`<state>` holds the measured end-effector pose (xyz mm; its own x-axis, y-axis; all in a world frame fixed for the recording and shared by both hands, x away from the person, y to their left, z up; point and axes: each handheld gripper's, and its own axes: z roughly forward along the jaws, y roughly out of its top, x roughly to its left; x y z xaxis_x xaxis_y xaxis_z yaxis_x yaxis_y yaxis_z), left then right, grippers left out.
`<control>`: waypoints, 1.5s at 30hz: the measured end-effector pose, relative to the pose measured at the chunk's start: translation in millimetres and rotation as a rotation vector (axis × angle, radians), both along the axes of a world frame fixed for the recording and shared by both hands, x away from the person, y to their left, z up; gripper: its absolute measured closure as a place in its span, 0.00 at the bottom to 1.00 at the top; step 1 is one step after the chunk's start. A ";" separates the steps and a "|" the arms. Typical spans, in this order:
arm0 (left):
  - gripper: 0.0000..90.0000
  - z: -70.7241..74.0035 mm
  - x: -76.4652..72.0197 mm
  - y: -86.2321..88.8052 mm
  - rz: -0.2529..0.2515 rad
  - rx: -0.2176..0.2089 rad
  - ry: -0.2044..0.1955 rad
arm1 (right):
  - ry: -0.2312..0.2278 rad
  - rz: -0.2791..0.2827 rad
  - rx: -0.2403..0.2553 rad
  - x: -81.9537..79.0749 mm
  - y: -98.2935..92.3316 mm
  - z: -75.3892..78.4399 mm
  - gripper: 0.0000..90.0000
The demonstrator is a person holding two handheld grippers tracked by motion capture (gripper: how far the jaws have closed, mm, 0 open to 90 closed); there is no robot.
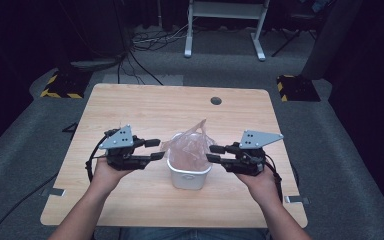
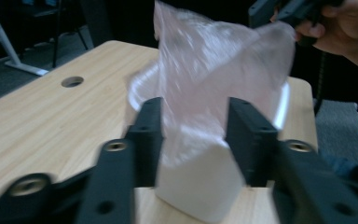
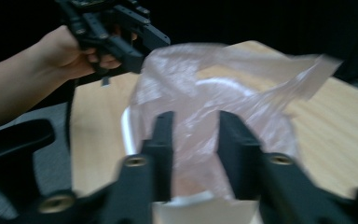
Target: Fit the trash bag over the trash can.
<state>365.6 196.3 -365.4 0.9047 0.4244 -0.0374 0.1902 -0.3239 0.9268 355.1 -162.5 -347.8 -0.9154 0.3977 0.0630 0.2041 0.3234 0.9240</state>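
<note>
the left gripper (image 1: 156,149) is hovering just beside the left rim of the white plastic tub (image 1: 188,175), its jaws standing apart. in the left gripper view the pink plastic bag (image 2: 214,84) is showing in the gap between them, but the pads are not pressing on it — the film is hanging loose between the jaws. the right gripper (image 1: 214,153) is facing it from the other side of the tub, its jaws likewise parted, and in the right gripper view the bag (image 3: 205,107) is sitting in the gap with nothing clamped. the bag is standing inside the tub, ballooning above the rim and rising to a crumpled peak just beyond the two grippers. the tub is sitting directly between the grippers on the light wooden table (image 1: 150,107). farther off from the grippers, toward the table's far edge, a round cable hole (image 1: 216,100) is showing in the wood.
</note>
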 end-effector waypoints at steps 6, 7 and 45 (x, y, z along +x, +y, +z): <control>0.58 2.5 19.4 -20.1 -0.035 0.032 0.066 | 0.067 -0.051 -0.016 19.5 11.1 6.1 0.49; 0.65 2.5 20.2 -22.4 -0.047 0.042 0.073 | 0.078 -0.053 -0.027 21.2 13.2 5.2 0.49; 0.94 -61.8 -23.8 -14.8 -0.165 0.173 0.020 | 0.152 0.153 -0.185 -15.3 8.7 -65.6 0.98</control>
<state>341.8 181.5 -427.3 0.9622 0.2724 0.0043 0.1395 -0.5060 0.8512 339.7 -153.8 -413.4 -0.9512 0.2735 0.1430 0.2715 0.5212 0.8091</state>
